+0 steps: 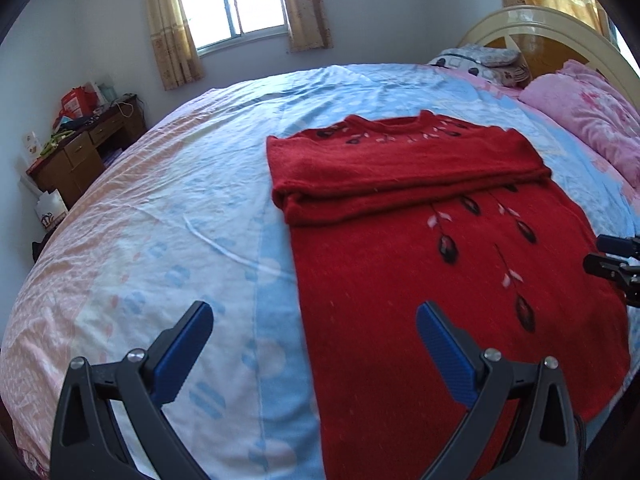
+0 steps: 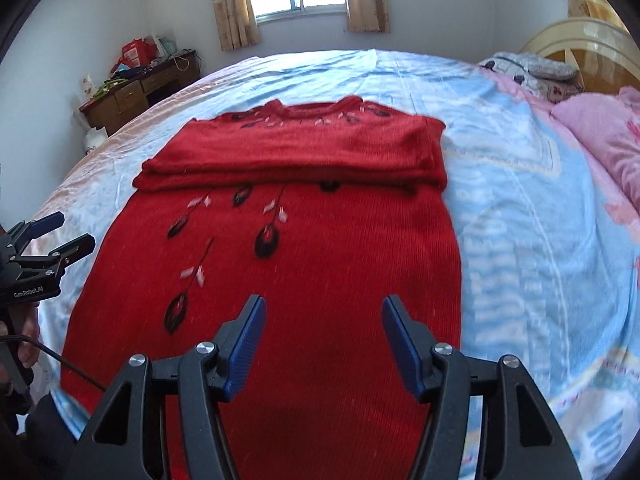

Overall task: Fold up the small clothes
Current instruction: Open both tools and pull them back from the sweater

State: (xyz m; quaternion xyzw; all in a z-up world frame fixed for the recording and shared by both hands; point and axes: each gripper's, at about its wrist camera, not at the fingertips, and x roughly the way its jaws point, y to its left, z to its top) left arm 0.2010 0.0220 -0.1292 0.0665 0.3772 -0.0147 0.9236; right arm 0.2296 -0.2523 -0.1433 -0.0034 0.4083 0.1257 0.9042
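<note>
At lower frame we see our left gripper [image 1: 314, 312] and right gripper [image 2: 324, 308] both spread wide, gripping nothing; "GenRobot.AI" marks the left one. Beyond, the ribbed red sweater [image 2: 320, 248] lies on the patterned bedsheet [image 1: 160, 220], sleeves folded across.

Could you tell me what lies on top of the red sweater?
A folded red sleeve band lies across the red knitted sweater's chest, covering the pattern there.

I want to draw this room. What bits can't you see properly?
- Red sweater: its near hem is hidden behind the right gripper in the right wrist view.
- Sleeves: folded across the chest, so the cuffs can't be made out.
- Desk clutter: too small in both views.
- Headboard: cut off by the lens edge.
</note>
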